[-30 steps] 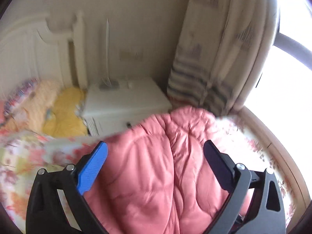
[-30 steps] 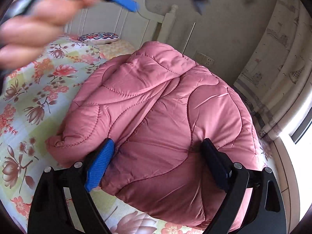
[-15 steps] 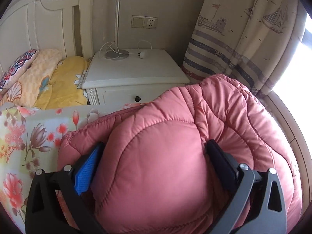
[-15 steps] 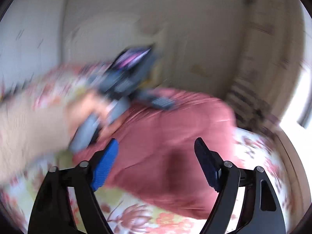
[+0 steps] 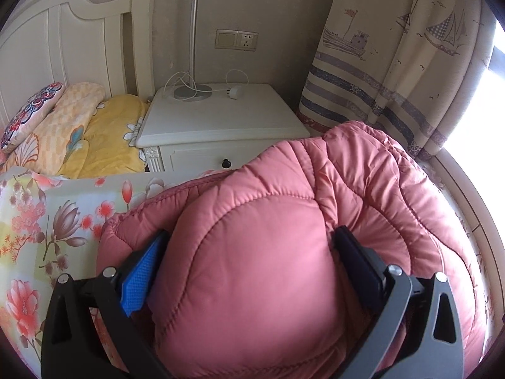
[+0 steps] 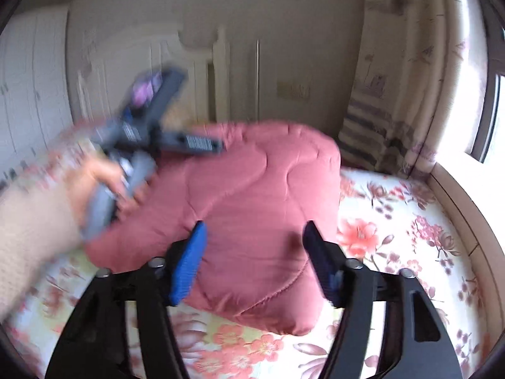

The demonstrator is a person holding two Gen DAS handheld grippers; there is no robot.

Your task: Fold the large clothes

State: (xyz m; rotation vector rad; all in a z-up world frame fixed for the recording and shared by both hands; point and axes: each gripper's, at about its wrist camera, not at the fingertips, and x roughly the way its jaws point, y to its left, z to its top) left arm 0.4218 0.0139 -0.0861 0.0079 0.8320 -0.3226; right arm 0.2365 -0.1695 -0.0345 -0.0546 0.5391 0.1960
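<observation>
A pink quilted puffer jacket lies folded in a thick bundle on the floral bedsheet. My left gripper is open wide, its fingers pressed down on either side of a puffy fold of the jacket. In the right wrist view the jacket lies ahead, with the left gripper and the hand holding it blurred over its left side. My right gripper is open and empty, held above the jacket's near edge.
A white nightstand with a lamp base and charger stands behind the bed. Yellow and patterned pillows lie against the white headboard. A sailboat curtain hangs at the right by a bright window.
My left gripper has come down onto the jacket and now straddles a fold. My right gripper has pulled back and up from the jacket, and its fingers stand a little closer together.
</observation>
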